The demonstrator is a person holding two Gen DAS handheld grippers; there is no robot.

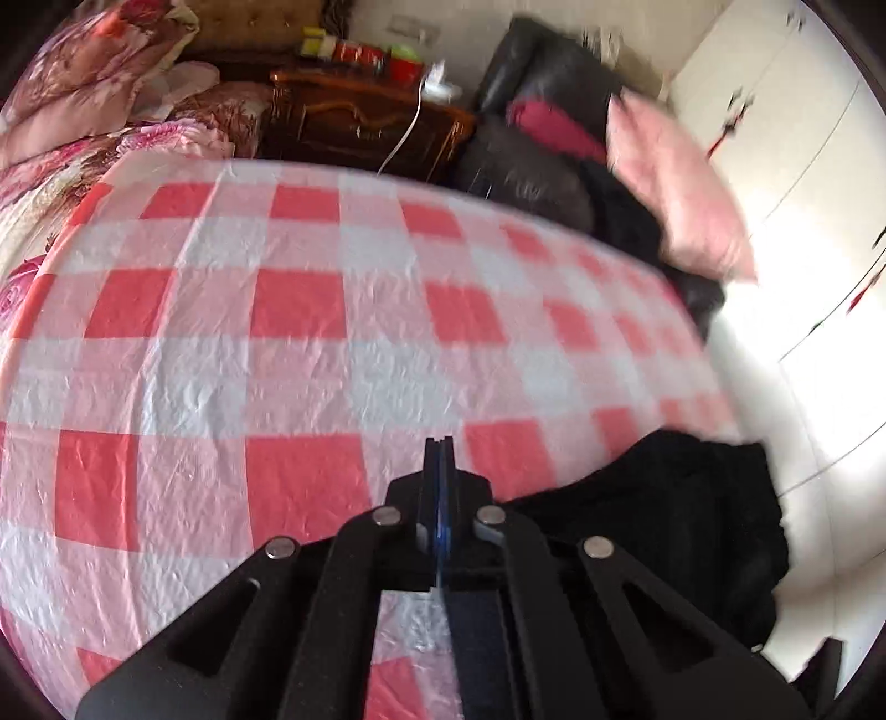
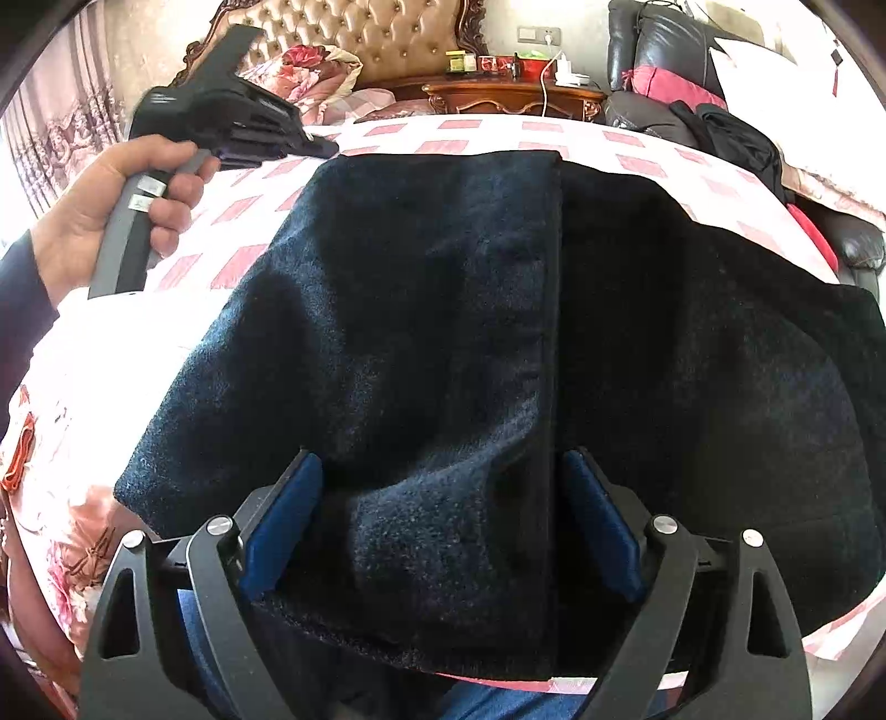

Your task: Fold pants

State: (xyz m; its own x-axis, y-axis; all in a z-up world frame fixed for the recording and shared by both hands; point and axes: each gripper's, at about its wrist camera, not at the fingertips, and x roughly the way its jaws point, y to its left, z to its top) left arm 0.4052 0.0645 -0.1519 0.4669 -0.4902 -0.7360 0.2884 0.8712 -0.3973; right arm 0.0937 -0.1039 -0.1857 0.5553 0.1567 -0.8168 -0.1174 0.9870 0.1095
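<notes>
Both right tongs [image 2: 440,520] astride pants [image 2: 443,332], seemingly.

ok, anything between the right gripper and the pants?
Nothing visible. The right gripper is open right over the dark pants, fingers either side of a fabric ridge. The left gripper is shut, off over the checkered cloth.

The pants [image 2: 443,343] lie on the checked sheet [image 2: 232,210] covering the bed. Behind the bed stands a nightstand [image 2: 509,99], with a headboard [image 2: 360,39] to its left and an armchair [image 2: 664,50] to its right.
</notes>
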